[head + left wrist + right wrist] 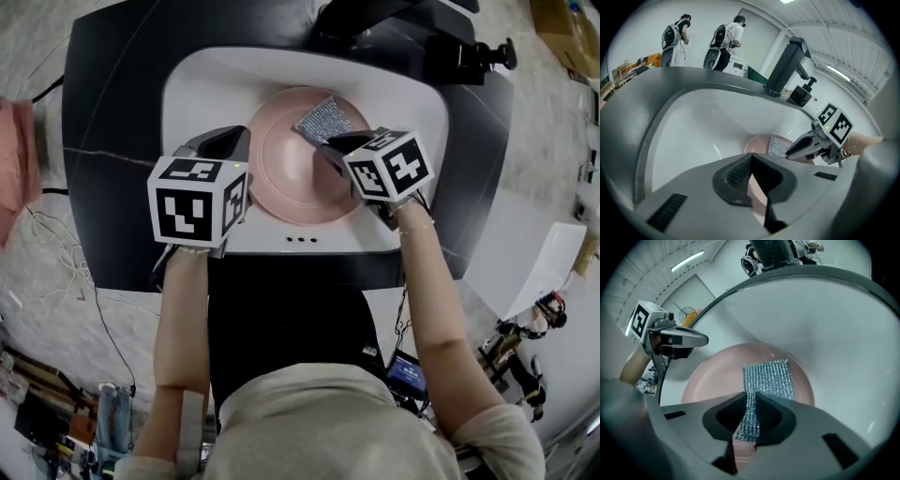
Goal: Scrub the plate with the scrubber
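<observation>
A pink plate (286, 183) lies in the white sink (202, 89). My left gripper (242, 148) is at the plate's left rim and is shut on it; in the left gripper view the pink rim (757, 192) sits pinched between the dark pads. A silver mesh scrubber (323, 117) rests on the far part of the plate. My right gripper (328, 150) is shut on the scrubber's near end. The right gripper view shows the scrubber (771, 378) spread flat on the plate (712, 378) and narrowing into the jaws (749, 414). The left gripper (701, 339) shows at that view's left.
A black countertop (103, 141) surrounds the sink. A dark faucet (366, 14) stands at the far rim, with a black dispenser (473, 56) to its right. Two people (724, 40) stand far back in the room. Cables and clutter lie on the floor (56, 253).
</observation>
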Tool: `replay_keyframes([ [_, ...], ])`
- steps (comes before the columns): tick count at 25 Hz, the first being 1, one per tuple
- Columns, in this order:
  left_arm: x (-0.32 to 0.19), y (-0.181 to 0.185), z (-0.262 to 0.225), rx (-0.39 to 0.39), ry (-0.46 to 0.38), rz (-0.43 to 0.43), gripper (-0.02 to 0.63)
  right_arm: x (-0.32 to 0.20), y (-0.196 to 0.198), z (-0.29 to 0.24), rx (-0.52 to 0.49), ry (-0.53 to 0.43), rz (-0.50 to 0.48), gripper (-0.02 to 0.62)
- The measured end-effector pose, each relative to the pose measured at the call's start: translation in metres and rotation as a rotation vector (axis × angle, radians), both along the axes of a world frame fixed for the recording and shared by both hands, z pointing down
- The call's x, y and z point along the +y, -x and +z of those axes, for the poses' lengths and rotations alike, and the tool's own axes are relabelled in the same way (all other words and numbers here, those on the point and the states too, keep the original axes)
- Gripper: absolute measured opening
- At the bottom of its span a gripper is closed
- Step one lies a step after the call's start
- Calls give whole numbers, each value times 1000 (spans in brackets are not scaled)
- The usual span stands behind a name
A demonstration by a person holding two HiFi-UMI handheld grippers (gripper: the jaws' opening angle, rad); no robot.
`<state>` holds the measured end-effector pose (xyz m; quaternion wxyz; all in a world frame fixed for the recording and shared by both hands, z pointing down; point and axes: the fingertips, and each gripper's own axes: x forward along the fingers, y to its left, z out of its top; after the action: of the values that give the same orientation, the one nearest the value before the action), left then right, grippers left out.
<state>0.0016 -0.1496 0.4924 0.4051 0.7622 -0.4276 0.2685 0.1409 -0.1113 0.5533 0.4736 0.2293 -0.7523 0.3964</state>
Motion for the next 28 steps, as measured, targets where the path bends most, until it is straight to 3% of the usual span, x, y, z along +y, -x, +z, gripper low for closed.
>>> replay_keyframes([
  [7, 9, 0, 13, -26, 53, 18, 18, 26, -2, -7, 13, 84, -13, 67],
  [13, 8, -2, 12, -14, 51, 19, 18, 48, 2, -13, 6, 130, -54, 67],
  [28, 12, -6, 8, 11, 50, 33, 18, 72, 48, -21, -69, 142, -120, 67],
])
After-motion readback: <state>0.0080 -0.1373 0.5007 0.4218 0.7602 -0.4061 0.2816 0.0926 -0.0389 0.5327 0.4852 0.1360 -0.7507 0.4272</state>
